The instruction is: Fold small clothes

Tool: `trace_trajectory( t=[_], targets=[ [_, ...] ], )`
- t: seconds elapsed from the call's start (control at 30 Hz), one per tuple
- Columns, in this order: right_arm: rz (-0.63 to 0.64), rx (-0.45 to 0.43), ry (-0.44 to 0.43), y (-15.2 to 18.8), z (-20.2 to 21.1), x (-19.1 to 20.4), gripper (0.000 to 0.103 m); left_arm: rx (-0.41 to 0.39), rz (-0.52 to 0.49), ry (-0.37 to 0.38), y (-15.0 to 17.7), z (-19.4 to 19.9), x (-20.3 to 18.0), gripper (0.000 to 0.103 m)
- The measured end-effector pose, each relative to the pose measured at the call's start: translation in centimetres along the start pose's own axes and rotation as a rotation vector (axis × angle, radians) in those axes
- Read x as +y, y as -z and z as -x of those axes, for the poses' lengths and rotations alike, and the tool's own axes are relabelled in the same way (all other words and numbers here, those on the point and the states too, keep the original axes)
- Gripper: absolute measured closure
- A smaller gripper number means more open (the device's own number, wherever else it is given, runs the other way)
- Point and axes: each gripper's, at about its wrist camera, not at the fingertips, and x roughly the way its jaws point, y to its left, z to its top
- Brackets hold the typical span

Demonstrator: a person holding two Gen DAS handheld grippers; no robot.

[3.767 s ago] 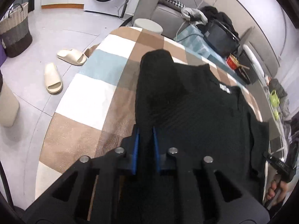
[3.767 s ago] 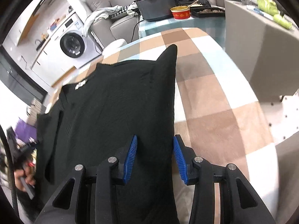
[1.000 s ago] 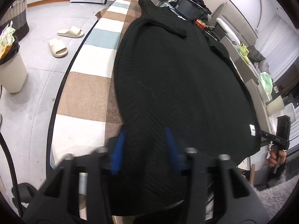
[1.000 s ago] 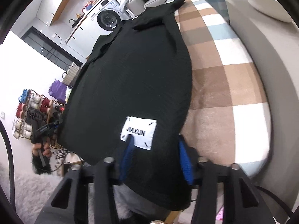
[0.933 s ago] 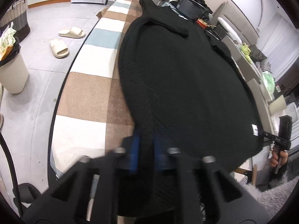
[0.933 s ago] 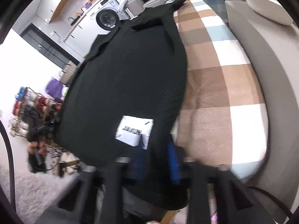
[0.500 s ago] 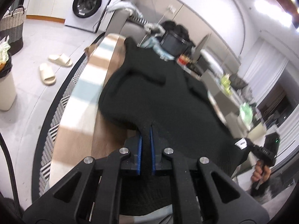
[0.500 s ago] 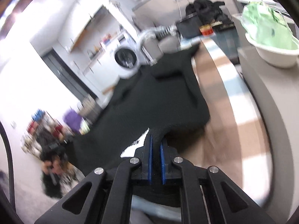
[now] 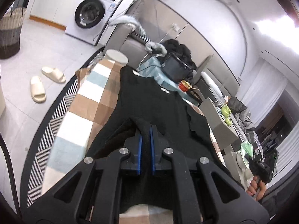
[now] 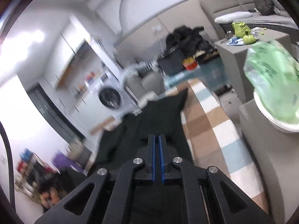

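A black knitted sweater (image 9: 157, 100) lies lengthwise on the checked tablecloth (image 9: 87, 100), its collar with a white label at the far end. My left gripper (image 9: 146, 128) is shut on the sweater's near hem and holds it lifted off the cloth. In the right wrist view the same black sweater (image 10: 160, 115) runs away from me, and my right gripper (image 10: 156, 138) is shut on the other near corner of the hem, also raised. The cloth hanging under both grippers hides the near table edge. The right wrist view is blurred by motion.
Beyond the table stand a grey sofa (image 9: 130, 44) with clothes, a black box (image 9: 175, 69) and a red bowl (image 9: 184, 85). A washing machine (image 9: 91, 15), a basket (image 9: 11, 31) and slippers (image 9: 46, 82) are at the left. A white bowl with a green bag (image 10: 274, 97) sits at the right.
Both grippers closed on the sweater's near hem and rose with it. The hem now hangs lifted and is carried forward over the rest of the sweater.
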Motion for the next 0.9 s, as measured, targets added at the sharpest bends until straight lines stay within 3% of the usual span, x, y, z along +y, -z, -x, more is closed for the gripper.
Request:
trace_trajectory(
  t=[0.17,0.27,0.33,0.4,0.53,0.63,0.67,0.7,0.73,0.8,0.9],
  targets=[
    [0.078,0.269,0.03,2.8,-0.9,-0.1,0.082,0.041,0.029,-0.021,0.4,-2.4,1.4,0.098],
    [0.044,0.324,-0.002,5.7,2.1,-1.1,0.075,0.048,0.045,-0.028,1.1,-2.9,2.3,0.098],
    [0.004,0.333,-0.036,7.0,4.2,-1.8,0.052,0.052,0.042,-0.034,1.5,-3.1,2.6,0.098],
    [0.025,0.348,-0.051,7.8,5.7,-2.0,0.048,0.052,0.038,-0.034,1.8,-3.0,2.6,0.098],
    [0.111,0.437,-0.075,10.1,6.3,-1.2,0.048,0.052,0.045,-0.031,2.0,-2.9,2.7,0.098],
    [0.181,0.458,-0.11,11.5,5.0,0.1,0.049,0.047,0.048,-0.023,2.5,-2.0,2.7,0.098],
    [0.212,0.455,-0.107,11.8,4.0,0.6,0.054,0.045,0.045,-0.022,2.6,-1.6,2.7,0.098],
    [0.232,0.456,-0.104,12.1,3.0,0.9,0.077,0.044,0.046,-0.02,2.6,-1.3,2.7,0.098],
    [0.238,0.465,-0.114,12.0,2.2,1.0,0.091,0.044,0.046,-0.016,2.6,-1.0,2.7,0.098],
    [0.243,0.441,-0.136,11.3,1.2,1.3,0.094,0.039,0.045,-0.008,2.7,-0.5,2.6,0.098],
    [0.196,0.324,-0.186,8.3,0.8,1.4,0.095,0.012,0.042,-0.006,2.4,0.6,2.6,0.098]
  ],
)
